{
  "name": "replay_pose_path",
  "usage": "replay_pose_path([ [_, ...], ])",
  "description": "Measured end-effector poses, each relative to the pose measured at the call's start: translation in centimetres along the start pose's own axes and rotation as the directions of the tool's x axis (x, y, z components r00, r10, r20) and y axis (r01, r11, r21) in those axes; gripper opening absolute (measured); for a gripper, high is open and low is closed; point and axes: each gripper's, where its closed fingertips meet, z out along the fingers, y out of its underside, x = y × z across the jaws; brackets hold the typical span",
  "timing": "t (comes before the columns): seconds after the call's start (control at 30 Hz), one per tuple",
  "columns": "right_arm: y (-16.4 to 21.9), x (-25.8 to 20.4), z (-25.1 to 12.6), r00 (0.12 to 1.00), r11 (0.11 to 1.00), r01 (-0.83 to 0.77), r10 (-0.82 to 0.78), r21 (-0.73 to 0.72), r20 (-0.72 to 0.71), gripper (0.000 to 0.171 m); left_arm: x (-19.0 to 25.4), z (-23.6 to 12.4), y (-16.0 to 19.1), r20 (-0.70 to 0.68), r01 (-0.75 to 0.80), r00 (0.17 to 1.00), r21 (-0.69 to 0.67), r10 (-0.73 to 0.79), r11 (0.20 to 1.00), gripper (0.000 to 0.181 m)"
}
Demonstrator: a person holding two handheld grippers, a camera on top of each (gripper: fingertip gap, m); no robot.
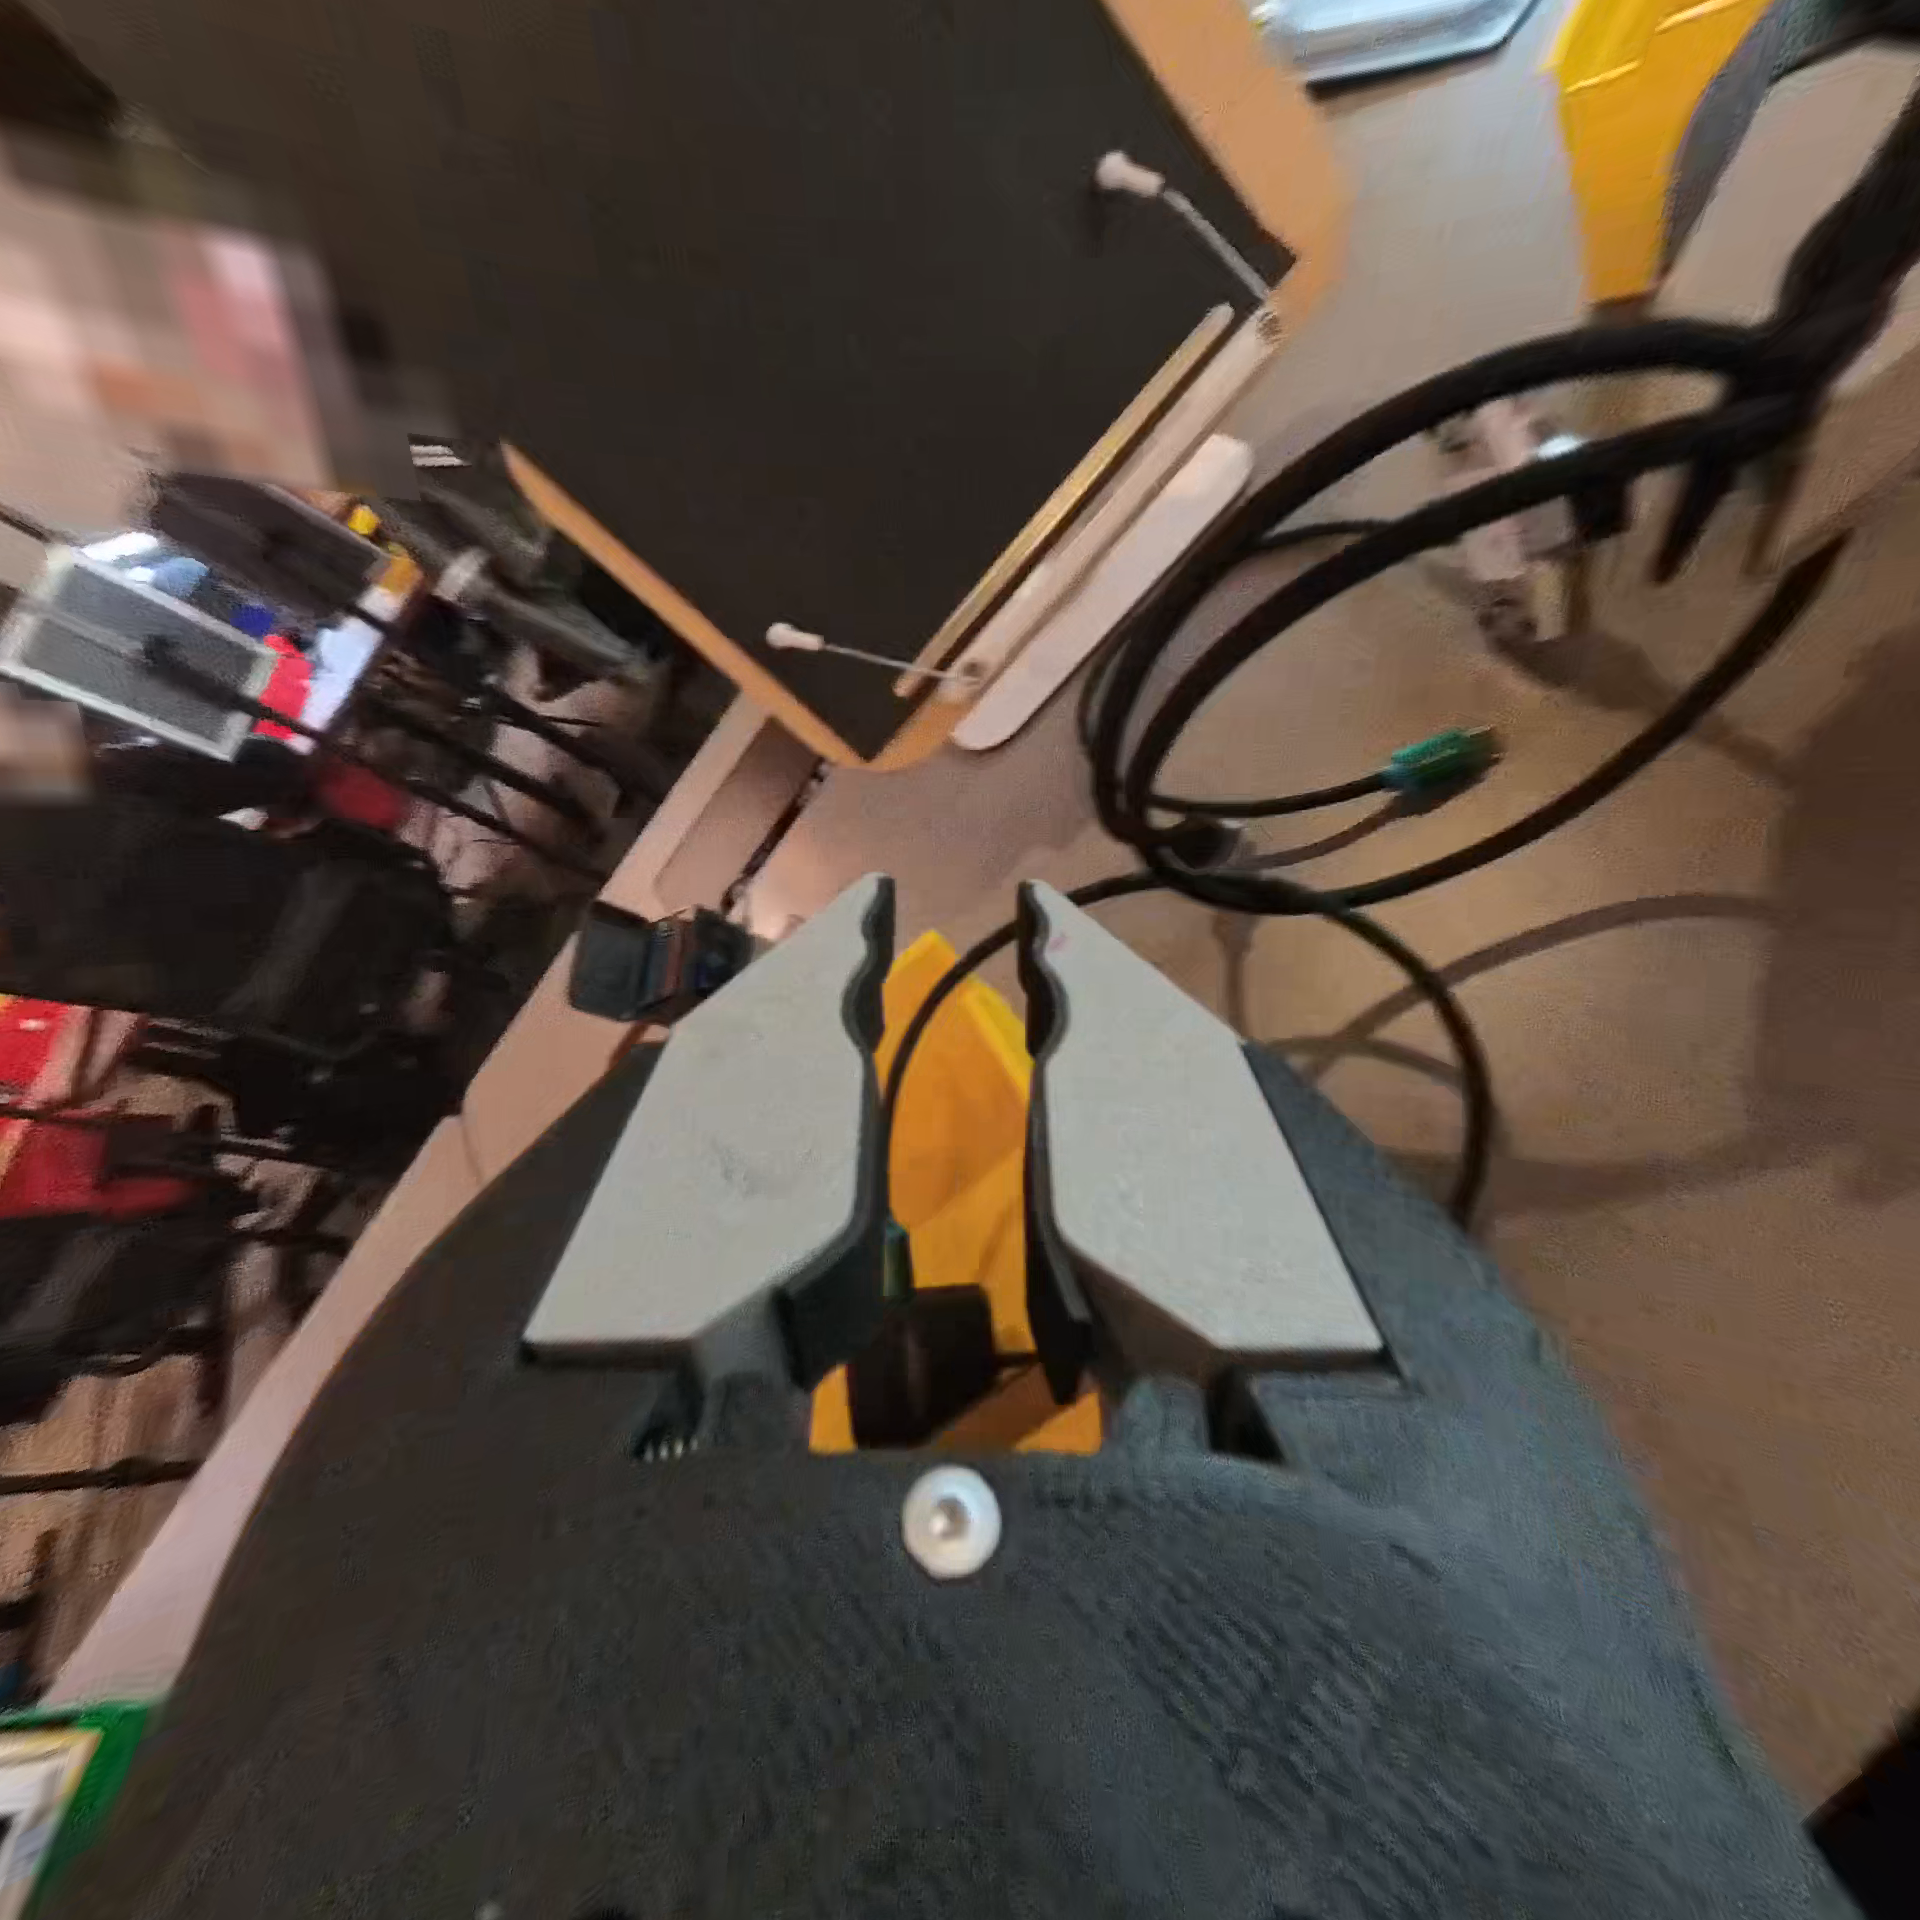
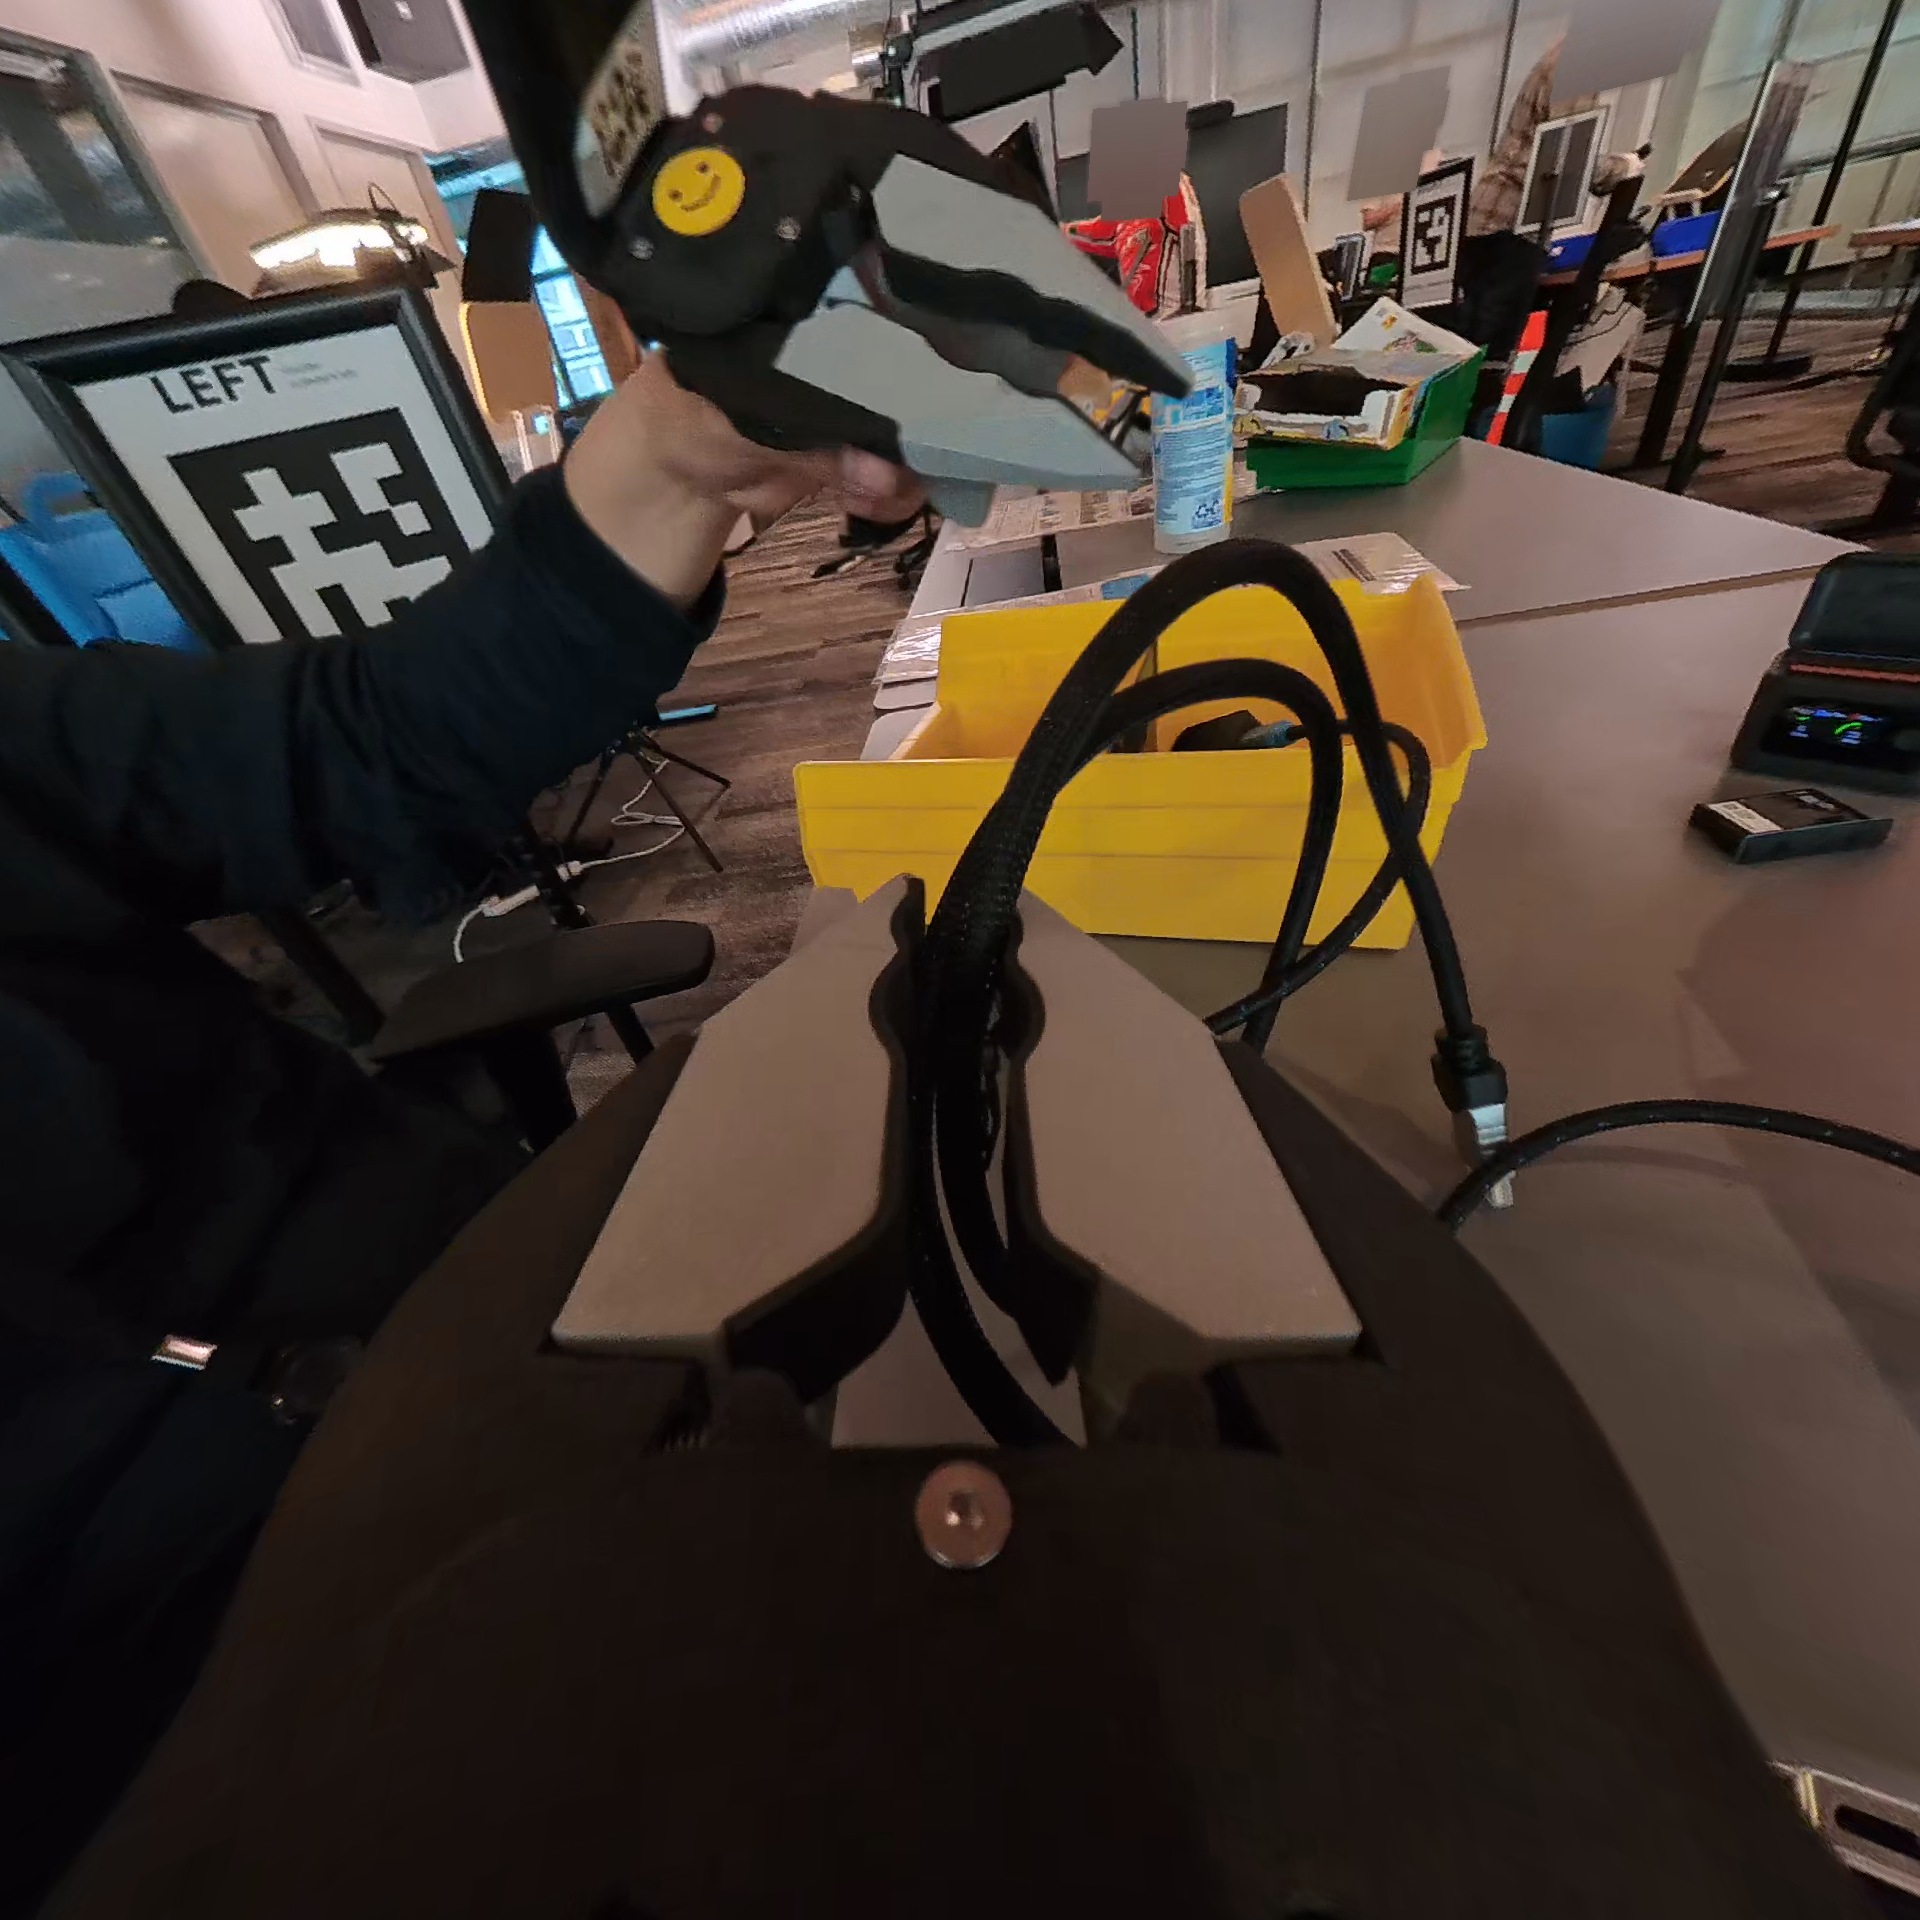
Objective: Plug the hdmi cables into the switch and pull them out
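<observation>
My right gripper (image 2: 961, 914) has its grey fingers pinched on a bundle of black braided HDMI cables (image 2: 971, 935), which arch up out of the tips and loop over the grey table (image 2: 1621, 987). One strand ends in a black plug with a metal tip (image 2: 1470, 1091), hanging just above the tabletop. Behind the loops sits a yellow plastic bin (image 2: 1039, 821); something dark lies inside it, but I cannot make out what. I cannot pick out the switch with certainty: a silver box corner (image 2: 1860, 1829) is cut off at the lower right edge of this view.

My left gripper (image 2: 1148, 400) is raised in the air to the left, held by a hand (image 2: 665, 488) in a dark sleeve. From its own blurred, tilted camera, the left gripper's (image 1: 956, 894) fingers stand slightly apart with nothing between the tips. A thin black cable (image 1: 1455, 1039) and yellow plastic show through the gap, lying beyond the fingers. A green-ended connector (image 1: 1439, 764) rests among the cable coils on the table (image 1: 1558, 1351).
</observation>
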Motion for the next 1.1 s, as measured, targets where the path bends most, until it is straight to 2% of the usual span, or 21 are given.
replay_pose_path([
  [0.03, 0.1, 0.0, -0.1, 1.0, 1.0, -0.004, 0.004, -0.002, 0.007, 0.01, -0.8, 0.2, 1.0, 0.02, -0.028, 0.999, -0.017, 0.029, 0.999, 0.021],
  [0.1, 0.3, 0.0, 0.0, 1.0, 1.0, -0.01, 0.01, -0.006, 0.014, 0.01, -1.0, 1.6, 3.4, -0.029, -0.028, 0.999, -0.121, 0.024, 0.992, 0.032],
  [0.2, 0.7, -0.1, 0.4, 1.0, 1.0, -0.004, 0.005, -0.021, 0.025, 0.01, 0.5, 4.5, 5.4, -0.188, -0.055, 0.982, -0.218, 0.013, 0.974, 0.042],
  [0.33, 1.2, -0.4, 0.6, 0.999, 0.999, 0.01, -0.008, -0.046, 0.038, 0.01, 2.3, 8.2, 6.2, -0.353, -0.2, 0.93, -0.263, 0.099, 0.944, 0.048],
  [0.53, 1.1, -0.4, 0.2, 0.998, 0.999, -0.005, 0.007, -0.037, 0.056, 0.01, 3.9, 12.0, 8.3, -0.476, -0.431, 0.844, -0.328, 0.247, 0.841, 0.043],
  [0.6, 1.1, -0.3, 0.3, 0.998, 0.999, -0.011, 0.013, -0.041, 0.06, 0.01, 3.9, 12.9, 8.9, -0.462, -0.481, 0.835, -0.347, 0.3, 0.805, 0.019],
  [0.67, 1.4, 0.0, 0.3, 0.999, 0.998, -0.02, 0.022, -0.059, 0.042, 0.01, 3.7, 13.4, 9.0, -0.43, -0.49, 0.843, -0.362, 0.324, 0.793, 0.016],
  [0.8, 2.1, 2.7, -0.5, 0.991, 0.991, -0.107, 0.1, -0.085, -0.087, 0.011, 2.0, 12.6, 7.5, -0.299, -0.437, 0.89, -0.348, 0.344, 0.83, 0.012],
  [0.87, 2.2, 2.8, -1.0, 0.984, 0.982, -0.166, 0.16, -0.084, -0.072, 0.011, 0.1, 11.5, 6.5, -0.193, -0.355, 0.933, -0.338, 0.305, 0.872, 0.011],
  [1.0, 3.2, 0.9, -1.1, 0.975, 0.969, -0.206, 0.216, -0.14, 0.059, 0.01, -4.9, 8.6, 4.5, 0.028, -0.071, 0.996, -0.246, 0.08, 0.967, 0.01],
  [1.1, 3.0, -1.8, -1.0, 0.966, 0.981, -0.131, 0.158, -0.14, 0.204, 0.008, -8.3, 6.5, 5.1, 0.092, 0.175, 0.983, -0.172, -0.161, 0.969, 0.012],
])
